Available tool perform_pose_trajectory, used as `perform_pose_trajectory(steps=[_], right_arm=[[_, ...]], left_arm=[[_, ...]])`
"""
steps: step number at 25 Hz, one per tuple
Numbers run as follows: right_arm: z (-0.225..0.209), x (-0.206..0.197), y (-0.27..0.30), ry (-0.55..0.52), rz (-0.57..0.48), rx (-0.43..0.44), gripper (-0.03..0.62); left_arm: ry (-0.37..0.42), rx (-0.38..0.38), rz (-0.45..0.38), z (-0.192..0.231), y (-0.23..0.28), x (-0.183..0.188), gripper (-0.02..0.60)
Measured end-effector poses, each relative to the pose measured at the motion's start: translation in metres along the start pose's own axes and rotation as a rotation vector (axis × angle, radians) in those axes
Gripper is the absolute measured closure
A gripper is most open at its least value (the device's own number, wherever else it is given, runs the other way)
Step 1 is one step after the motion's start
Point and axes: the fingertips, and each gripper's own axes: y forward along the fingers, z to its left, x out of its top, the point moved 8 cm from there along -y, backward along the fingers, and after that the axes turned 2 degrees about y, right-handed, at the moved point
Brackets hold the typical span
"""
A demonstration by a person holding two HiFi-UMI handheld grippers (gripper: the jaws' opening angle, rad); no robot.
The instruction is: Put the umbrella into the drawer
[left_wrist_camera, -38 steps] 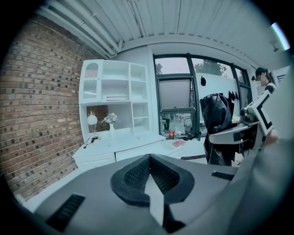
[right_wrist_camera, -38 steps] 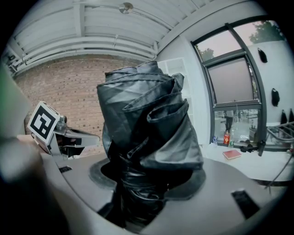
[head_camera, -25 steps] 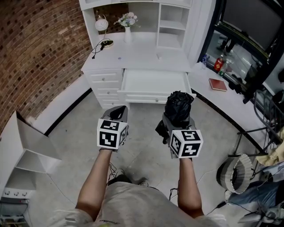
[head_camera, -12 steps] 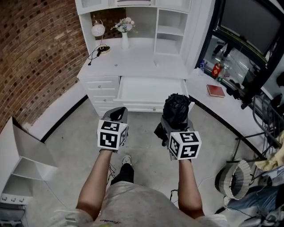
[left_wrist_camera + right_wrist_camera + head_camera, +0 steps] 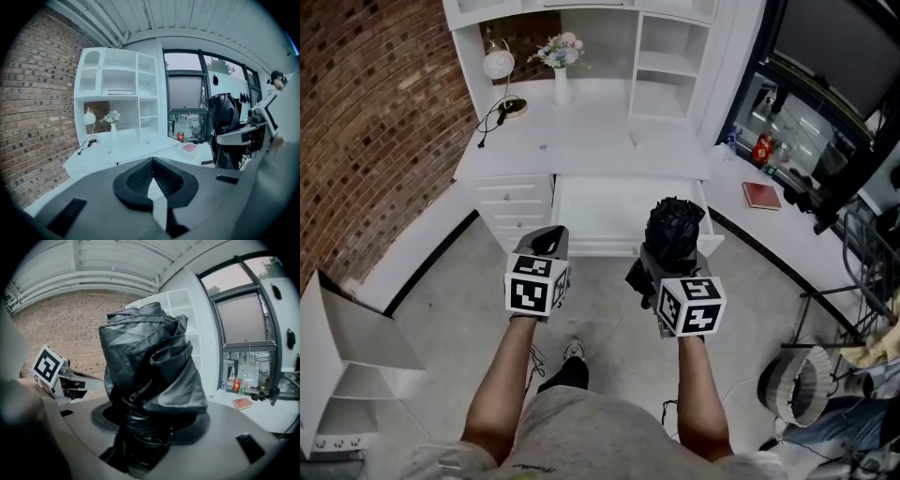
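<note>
R gripper (image 5: 673, 261) clamped on umbrella (image 5: 676, 223), L gripper (image 5: 547, 240) closed on nothing; I risk loose fabric snagging drawer (image 5: 609, 214) front at 12 o'clock if lowered short.

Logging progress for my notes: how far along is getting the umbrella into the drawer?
Done: the drawer stands open and the folded black umbrella is picked up. In hand: the right gripper clamps it in the air, short of the drawer; the left gripper is shut, empty. Left: carry it over the drawer and release it inside.
</note>
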Motion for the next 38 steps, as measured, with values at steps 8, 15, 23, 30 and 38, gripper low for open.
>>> perform_pose_trajectory(steps=[8,15,23,30,38], right_arm=[[0.007,0.027,0.079,0.007,0.029,-0.015,0.342],[0.013,0.04,0.136,0.007,0.057,-0.046,0.342],[0.012,0.049,0.18,0.002,0.087,-0.074,0.342],[0.012,0.053,0.209,0.0,0.105,-0.077,0.342],[0.009,0.055,0.23,-0.012,0.116,-0.077,0.342]], left_arm=[[-0.012,-0.026,0.025,0.069,0.055,0.017,0.586],[-0.019,-0.064,0.041,0.116,0.098,0.021,0.586],[-0.027,-0.102,0.054,0.147,0.138,0.021,0.586],[-0.044,-0.115,0.069,0.167,0.16,0.017,0.586],[-0.057,-0.127,0.07,0.178,0.18,0.017,0.586]])
